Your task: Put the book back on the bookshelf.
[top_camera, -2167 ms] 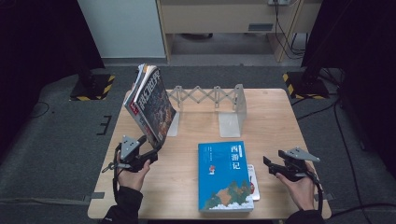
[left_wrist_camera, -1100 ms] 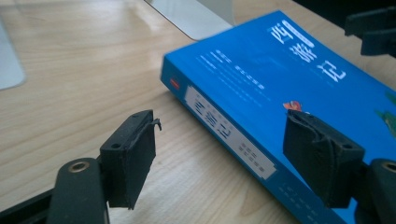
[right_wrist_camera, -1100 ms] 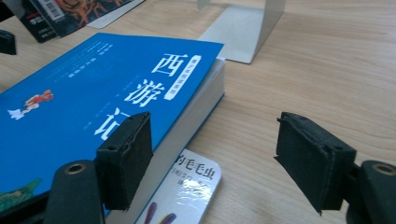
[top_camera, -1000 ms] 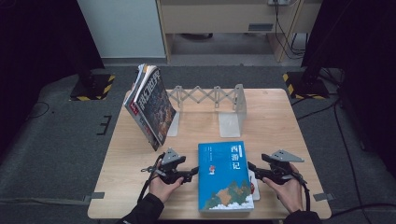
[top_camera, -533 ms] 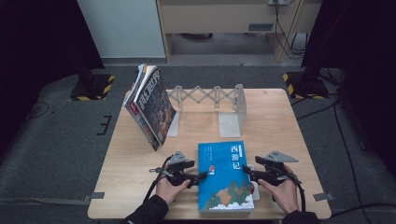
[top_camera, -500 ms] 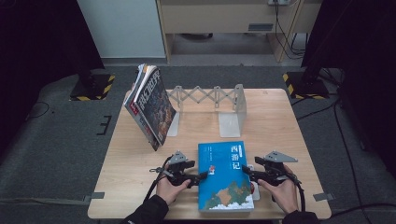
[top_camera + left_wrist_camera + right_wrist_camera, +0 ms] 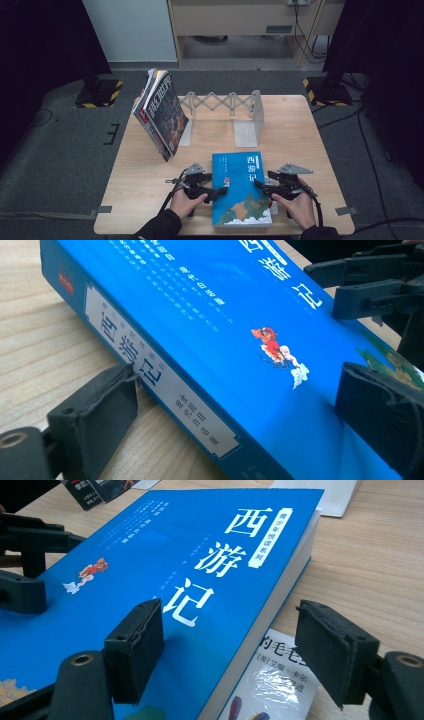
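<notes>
While the thick blue paperback book [image 7: 240,189] lies lengthwise at lower centre, the left hand-held gripper [image 7: 218,192], just opening, and the right hand-held gripper [image 7: 261,184] straddle its long edges unclamped.

Left tongs [image 7: 220,191] have just been opening wide; right tongs [image 7: 261,184] gape too.

Overall light: even and soft on the wooden table [image 7: 310,130]; dark surroundings at upper left and right.
Shadows: faint, short.
Glare: pale sheen across the blue book [image 7: 165,575] cover.
Sharpness: high view slightly soft; gripper views crisp mid-frame, blurred along the bottom edge.
</notes>
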A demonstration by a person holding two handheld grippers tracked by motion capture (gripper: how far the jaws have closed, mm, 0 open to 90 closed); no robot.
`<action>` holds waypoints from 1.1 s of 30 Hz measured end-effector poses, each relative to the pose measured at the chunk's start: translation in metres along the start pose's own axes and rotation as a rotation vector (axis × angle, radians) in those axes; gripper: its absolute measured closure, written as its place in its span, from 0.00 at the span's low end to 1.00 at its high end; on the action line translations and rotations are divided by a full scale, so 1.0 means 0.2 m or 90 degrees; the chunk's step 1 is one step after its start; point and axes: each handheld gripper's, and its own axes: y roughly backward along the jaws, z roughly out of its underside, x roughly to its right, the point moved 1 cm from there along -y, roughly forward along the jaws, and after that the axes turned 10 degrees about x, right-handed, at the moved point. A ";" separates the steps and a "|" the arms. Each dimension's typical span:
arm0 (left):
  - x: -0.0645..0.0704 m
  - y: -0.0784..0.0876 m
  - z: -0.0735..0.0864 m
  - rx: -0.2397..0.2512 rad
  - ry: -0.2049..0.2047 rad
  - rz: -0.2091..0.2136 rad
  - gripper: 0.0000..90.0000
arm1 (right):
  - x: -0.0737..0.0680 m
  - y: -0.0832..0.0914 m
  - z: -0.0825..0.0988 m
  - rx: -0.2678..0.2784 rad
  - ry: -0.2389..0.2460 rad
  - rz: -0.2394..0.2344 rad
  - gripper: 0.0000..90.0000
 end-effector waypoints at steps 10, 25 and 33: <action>-0.01 -0.02 0.00 -0.013 0.029 0.006 0.00 | -0.01 -0.02 0.01 0.001 -0.024 -0.014 0.31; 0.01 -0.06 -0.01 -0.001 0.039 -0.016 0.00 | 0.00 -0.05 0.02 0.006 -0.043 -0.021 0.30; 0.00 -0.04 -0.01 -0.006 0.081 -0.009 0.11 | 0.01 -0.05 0.02 0.008 -0.062 -0.020 0.30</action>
